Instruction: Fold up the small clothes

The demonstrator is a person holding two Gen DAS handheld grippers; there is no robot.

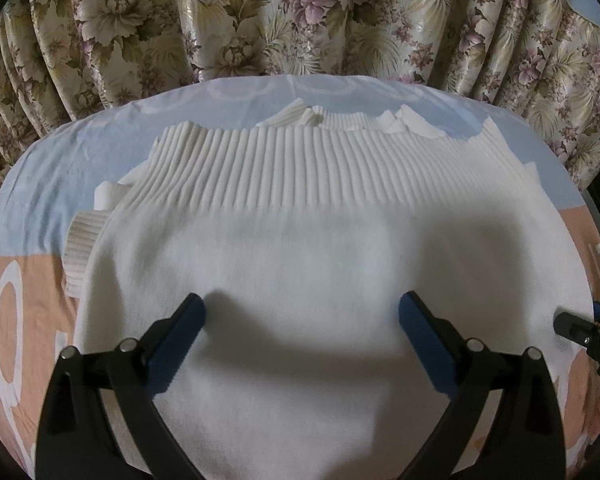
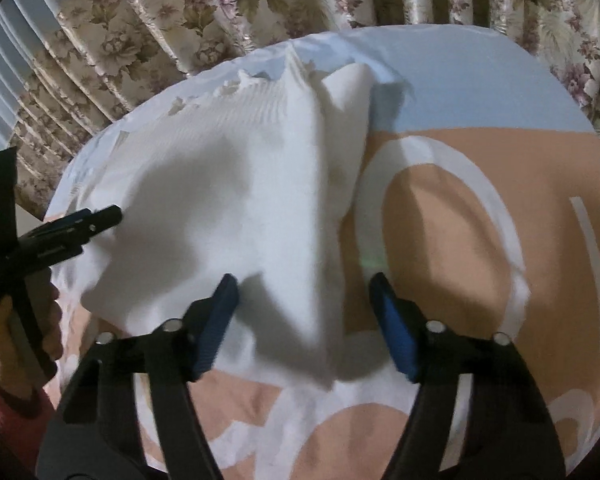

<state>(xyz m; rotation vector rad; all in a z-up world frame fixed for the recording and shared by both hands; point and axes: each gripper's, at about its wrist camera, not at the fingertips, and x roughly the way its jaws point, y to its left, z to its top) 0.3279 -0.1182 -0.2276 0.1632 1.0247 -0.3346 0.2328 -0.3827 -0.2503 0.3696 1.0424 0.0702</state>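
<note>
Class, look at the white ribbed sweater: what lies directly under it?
The white sweater lies on a bedsheet printed in peach and pale blue with white shapes, visible all round it. Beneath the sweater the sheet is covered, so anything lying there cannot be seen.

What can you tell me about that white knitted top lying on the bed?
The white knitted top looks soft and thick, plain over the body with a wide ribbed band across its far part. A ribbed cuff sticks out on the left in the left wrist view. It lies partly folded on a peach and pale blue bedsheet, in front of a flowered curtain. In the right wrist view its near edge forms a thick fold that sits between open jaws, which do not press it.
</note>
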